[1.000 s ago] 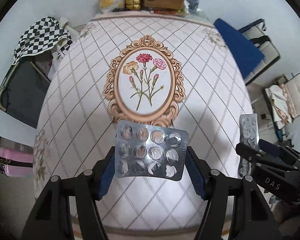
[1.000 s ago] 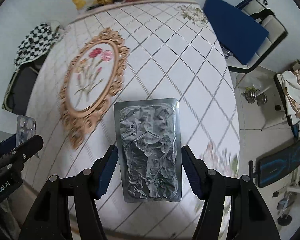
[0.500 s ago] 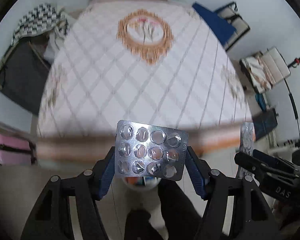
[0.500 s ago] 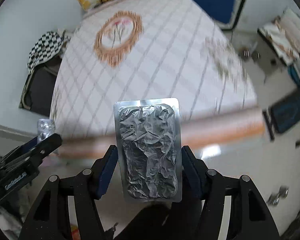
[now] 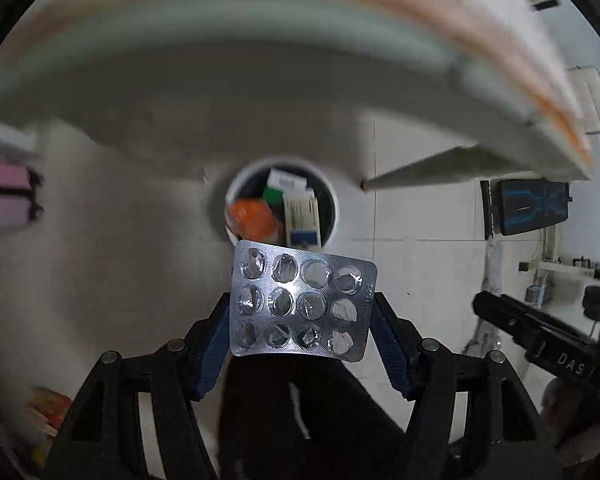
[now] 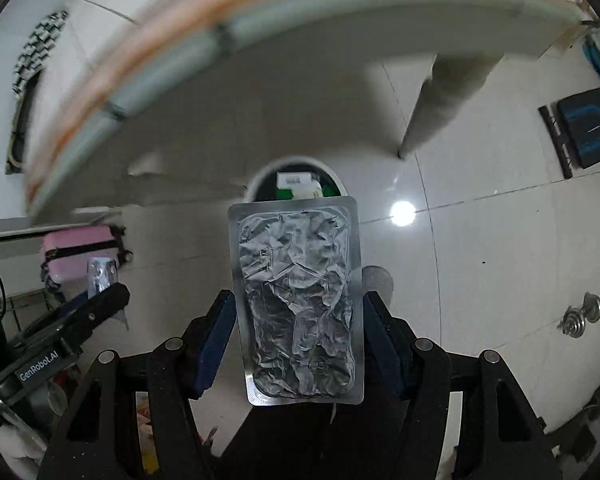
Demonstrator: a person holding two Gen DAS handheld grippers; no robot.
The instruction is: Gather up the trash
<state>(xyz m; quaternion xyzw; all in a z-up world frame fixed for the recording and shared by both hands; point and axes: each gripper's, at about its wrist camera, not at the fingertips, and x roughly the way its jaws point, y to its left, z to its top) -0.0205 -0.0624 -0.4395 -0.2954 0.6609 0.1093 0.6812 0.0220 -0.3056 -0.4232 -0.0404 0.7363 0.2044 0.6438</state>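
My left gripper [image 5: 300, 320] is shut on an empty silver pill blister pack [image 5: 302, 300] with several popped cells. It hangs above a round trash bin [image 5: 281, 210] on the floor, which holds an orange wrapper and small boxes. My right gripper [image 6: 298, 320] is shut on a larger crumpled foil blister sheet [image 6: 298, 300], also above the bin [image 6: 296, 180]. The left gripper also shows at the left of the right wrist view [image 6: 100, 292]. The right gripper's body shows at the right of the left wrist view [image 5: 540, 340].
The table edge [image 5: 340, 60] is blurred overhead, with a table leg [image 6: 440, 100] near the bin. A pink suitcase [image 6: 80, 252] stands at the left. A dark bench [image 5: 534, 208] and dumbbell plates [image 6: 578, 320] lie on the tiled floor at the right.
Both grippers swung down from over the table to the floor beside it, still holding their blister packs. The trash bin has come into view below them.
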